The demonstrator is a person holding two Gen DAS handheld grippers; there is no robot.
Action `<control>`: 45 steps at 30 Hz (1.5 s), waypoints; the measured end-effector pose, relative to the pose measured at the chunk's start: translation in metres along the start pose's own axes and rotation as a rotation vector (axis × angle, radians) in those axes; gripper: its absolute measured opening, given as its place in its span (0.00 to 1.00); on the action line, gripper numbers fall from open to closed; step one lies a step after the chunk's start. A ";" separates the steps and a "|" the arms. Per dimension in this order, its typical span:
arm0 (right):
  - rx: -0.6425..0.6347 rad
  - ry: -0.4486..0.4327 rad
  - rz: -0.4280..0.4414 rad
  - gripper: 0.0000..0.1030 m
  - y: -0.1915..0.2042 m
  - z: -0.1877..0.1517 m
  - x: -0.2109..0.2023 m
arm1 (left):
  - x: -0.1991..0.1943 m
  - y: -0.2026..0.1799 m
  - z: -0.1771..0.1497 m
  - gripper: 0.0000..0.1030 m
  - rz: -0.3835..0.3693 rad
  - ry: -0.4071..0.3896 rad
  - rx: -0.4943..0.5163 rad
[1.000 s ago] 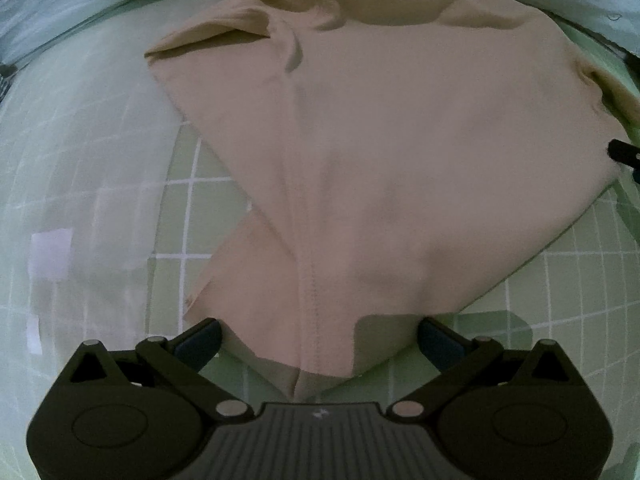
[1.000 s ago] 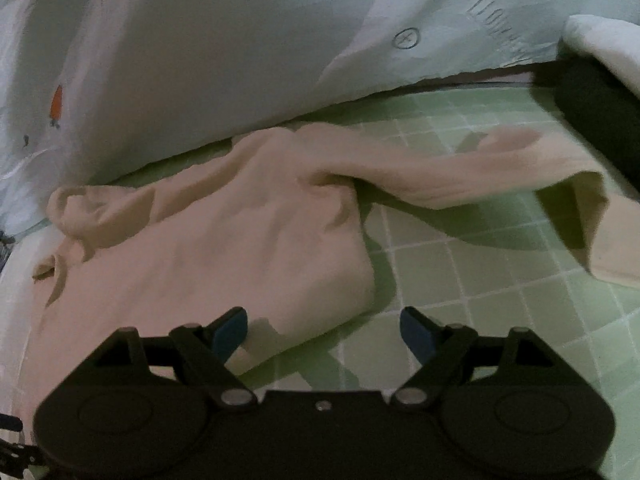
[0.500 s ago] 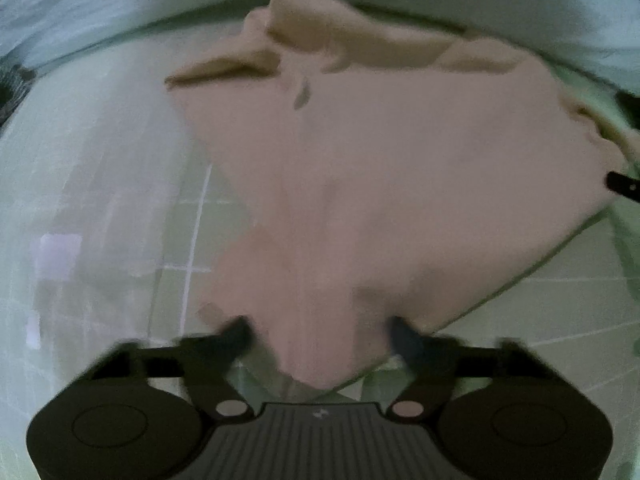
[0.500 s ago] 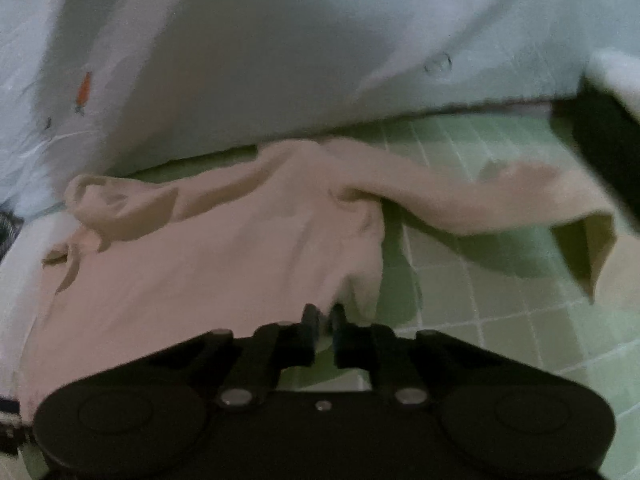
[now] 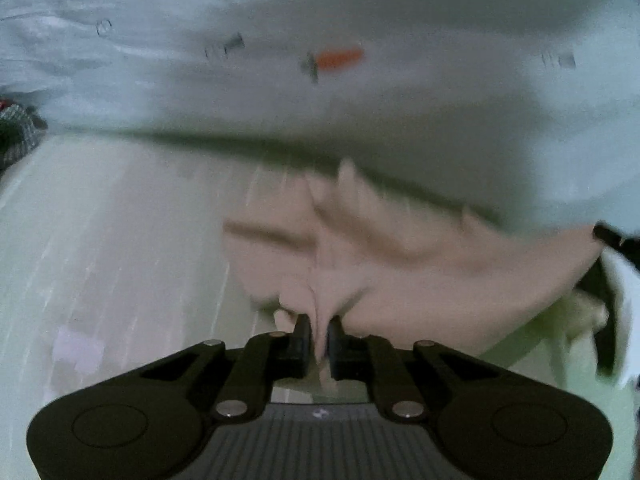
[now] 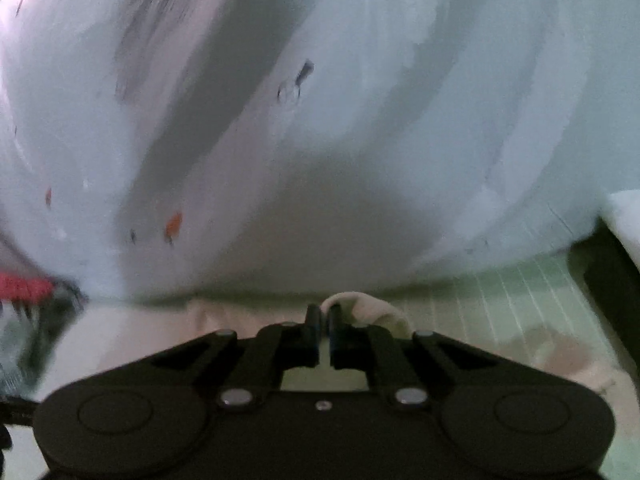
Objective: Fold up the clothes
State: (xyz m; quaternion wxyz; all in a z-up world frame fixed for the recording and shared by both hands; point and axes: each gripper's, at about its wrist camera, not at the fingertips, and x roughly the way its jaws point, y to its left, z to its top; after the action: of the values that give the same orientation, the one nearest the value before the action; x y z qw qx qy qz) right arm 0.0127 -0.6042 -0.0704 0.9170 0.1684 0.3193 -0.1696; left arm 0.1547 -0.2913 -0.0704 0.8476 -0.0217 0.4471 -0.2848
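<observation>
Garment (image 5: 400, 280) bunches ahead, pinched in both left tongs (image 5: 319, 330) and right tongs (image 6: 324, 320).

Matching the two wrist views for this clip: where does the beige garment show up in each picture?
Left wrist view: the beige garment fills the centre and right, blurred, with a fold pinched in the left tongs.
Right wrist view: only a low strip of the garment shows, bunched at the right tongs, which are closed on it.
Shared landmark: the pale sheet printed with orange carrots behind the green grid mat.
</observation>
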 end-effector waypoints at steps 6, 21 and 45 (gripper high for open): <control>0.034 0.054 -0.041 0.29 0.003 0.025 0.041 | 0.061 0.036 0.029 0.17 0.117 0.001 -0.158; 0.131 0.104 -0.121 0.42 -0.011 -0.054 0.001 | 0.051 0.071 -0.026 0.32 0.051 0.044 -0.252; -0.107 0.196 0.028 0.03 0.029 -0.059 0.032 | 0.061 0.058 -0.025 0.01 0.000 0.029 -0.276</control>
State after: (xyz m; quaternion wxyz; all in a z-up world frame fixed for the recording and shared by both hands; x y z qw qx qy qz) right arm 0.0178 -0.5606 -0.1286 0.8913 0.1393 0.4139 -0.1222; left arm 0.1891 -0.2682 -0.1473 0.8299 -0.1340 0.4944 -0.2209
